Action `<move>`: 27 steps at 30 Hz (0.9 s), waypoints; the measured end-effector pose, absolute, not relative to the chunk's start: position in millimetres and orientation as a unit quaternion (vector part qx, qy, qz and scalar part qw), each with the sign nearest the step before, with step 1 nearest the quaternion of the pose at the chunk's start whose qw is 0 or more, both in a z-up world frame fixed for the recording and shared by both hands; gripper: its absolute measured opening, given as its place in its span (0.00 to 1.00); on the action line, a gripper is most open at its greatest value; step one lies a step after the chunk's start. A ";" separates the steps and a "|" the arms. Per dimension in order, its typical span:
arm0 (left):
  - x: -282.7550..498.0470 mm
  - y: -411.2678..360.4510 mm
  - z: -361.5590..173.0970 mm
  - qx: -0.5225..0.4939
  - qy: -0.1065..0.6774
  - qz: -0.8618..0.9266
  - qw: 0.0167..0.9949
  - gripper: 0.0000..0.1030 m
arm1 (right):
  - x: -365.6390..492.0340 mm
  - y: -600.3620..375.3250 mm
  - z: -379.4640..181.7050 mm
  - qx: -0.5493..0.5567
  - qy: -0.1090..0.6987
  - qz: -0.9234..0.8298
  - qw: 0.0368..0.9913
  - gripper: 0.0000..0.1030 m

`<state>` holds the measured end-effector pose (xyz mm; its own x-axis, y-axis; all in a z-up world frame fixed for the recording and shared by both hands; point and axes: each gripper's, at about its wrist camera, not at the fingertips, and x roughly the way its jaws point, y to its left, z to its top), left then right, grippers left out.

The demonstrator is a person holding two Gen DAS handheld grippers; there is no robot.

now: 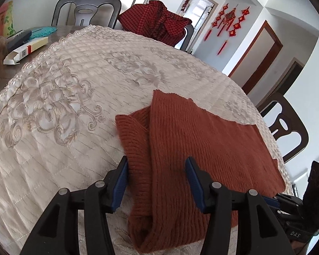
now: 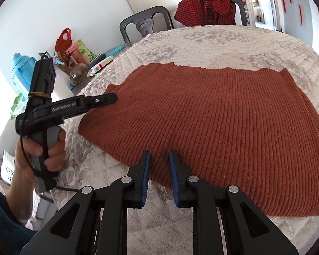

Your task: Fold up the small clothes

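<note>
A rust-orange ribbed knit sweater (image 1: 202, 140) lies flat on the cream quilted cloth (image 1: 53, 110); it also shows in the right wrist view (image 2: 223, 114). My left gripper (image 1: 156, 165) is open, its blue-padded fingers astride a folded-over sleeve or side edge at the sweater's near end. My right gripper (image 2: 158, 159) is open a little, fingertips just above the sweater's near hem, holding nothing. The left gripper also shows in the right wrist view (image 2: 108, 98), held in a hand, its tips at the sweater's left edge.
A red checked garment (image 1: 157, 21) hangs over a chair at the far side. A dark chair (image 1: 87, 10) stands behind the table, another (image 1: 287, 125) at right. A white carton (image 1: 25, 51), bottles and bags (image 2: 70, 48) crowd the table's left end.
</note>
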<state>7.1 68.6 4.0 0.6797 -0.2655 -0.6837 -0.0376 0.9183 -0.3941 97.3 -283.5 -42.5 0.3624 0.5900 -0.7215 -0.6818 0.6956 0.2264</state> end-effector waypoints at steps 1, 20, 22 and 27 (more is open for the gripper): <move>8.3 70.3 3.8 -0.199 0.394 -0.066 0.895 0.54 | 96.9 -284.1 -42.7 -0.054 0.412 0.387 0.823 0.18; 2.0 70.1 -3.0 -0.271 0.405 -0.132 0.863 0.26 | 103.5 -291.4 -46.0 -0.021 0.418 0.407 0.812 0.18; 4.7 69.9 -1.5 -0.273 0.405 -0.134 0.862 0.20 | 104.2 -291.6 -45.5 -0.023 0.419 0.409 0.810 0.18; 6.3 66.4 27.0 -0.287 0.368 -0.171 0.868 0.18 | 103.8 -302.8 -38.9 -0.017 0.414 0.408 0.814 0.18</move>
<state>6.3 66.4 27.0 0.6708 -0.5076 -0.5406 0.0847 0.7767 -0.6241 103.8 -302.8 -38.9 0.3246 0.6500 -0.6871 -0.6779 0.6665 0.3102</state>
